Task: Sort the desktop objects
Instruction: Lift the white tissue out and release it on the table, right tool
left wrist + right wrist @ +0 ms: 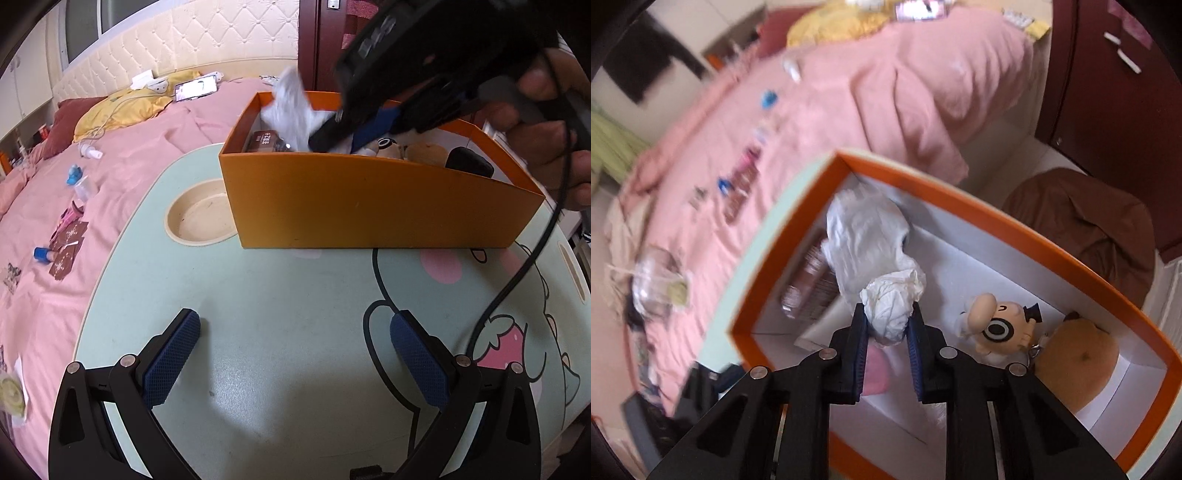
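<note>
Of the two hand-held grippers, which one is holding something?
The right hand-held gripper, over the orange box: its pads pinch a crumpled white tissue. The left hand-held gripper stands open over the table, nothing between its fingers.

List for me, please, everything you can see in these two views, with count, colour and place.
storage box: one, orange outside, white inside, on the table.
crumpled tissue: one, white, over the box.
cartoon figure toy: one, beige and black, in the box.
plush toy: one, tan, in the box beside the figure.
bottle: one, brown label, lying in the box.
table: one, pale green with cartoon print.
round recess: one, cream, in the table left of the box.
bed cover: one, pink, beyond the table, strewn with small items.
left hand-held gripper: open, above the table.
right hand-held gripper: shut on the tissue.
</note>
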A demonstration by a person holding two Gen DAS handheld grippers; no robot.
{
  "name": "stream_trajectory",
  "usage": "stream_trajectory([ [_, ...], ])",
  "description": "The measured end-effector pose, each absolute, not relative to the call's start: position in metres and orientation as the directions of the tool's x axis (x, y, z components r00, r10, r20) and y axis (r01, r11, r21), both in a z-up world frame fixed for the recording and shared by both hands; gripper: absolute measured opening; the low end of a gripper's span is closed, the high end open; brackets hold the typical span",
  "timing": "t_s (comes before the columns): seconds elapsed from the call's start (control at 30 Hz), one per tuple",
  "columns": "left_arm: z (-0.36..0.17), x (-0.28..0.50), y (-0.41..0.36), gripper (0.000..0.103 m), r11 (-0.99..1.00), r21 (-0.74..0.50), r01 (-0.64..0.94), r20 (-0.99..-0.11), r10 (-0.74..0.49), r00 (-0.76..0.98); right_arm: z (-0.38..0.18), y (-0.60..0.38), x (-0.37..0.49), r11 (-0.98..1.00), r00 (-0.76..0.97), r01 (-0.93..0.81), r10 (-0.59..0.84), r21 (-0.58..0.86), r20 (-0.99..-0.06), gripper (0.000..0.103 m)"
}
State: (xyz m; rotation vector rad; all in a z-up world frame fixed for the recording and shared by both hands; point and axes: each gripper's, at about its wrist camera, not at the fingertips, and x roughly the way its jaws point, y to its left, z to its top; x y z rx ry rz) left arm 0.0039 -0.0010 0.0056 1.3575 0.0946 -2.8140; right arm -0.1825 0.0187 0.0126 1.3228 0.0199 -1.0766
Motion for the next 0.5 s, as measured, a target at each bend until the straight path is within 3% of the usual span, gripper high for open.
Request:
stream_trajectory([
  [0.33,0.008,0.005,-0.001,0.103,-0.997,-0.057,0.043,-0.779,0.018,-0.626,0.060,0.100,-0.178,-0.053,0.476,0.608,-0.775,0.792,-0.416,0.019],
  [0.5,0.009,0.006,-0.001,0.103,-0.998,-0.060,0.030,-0.783,0.029,-0.622,0.041,0.149,-0.150,-0.111,0.466,0.590,-0.762,0.800,-0.449,0.019],
])
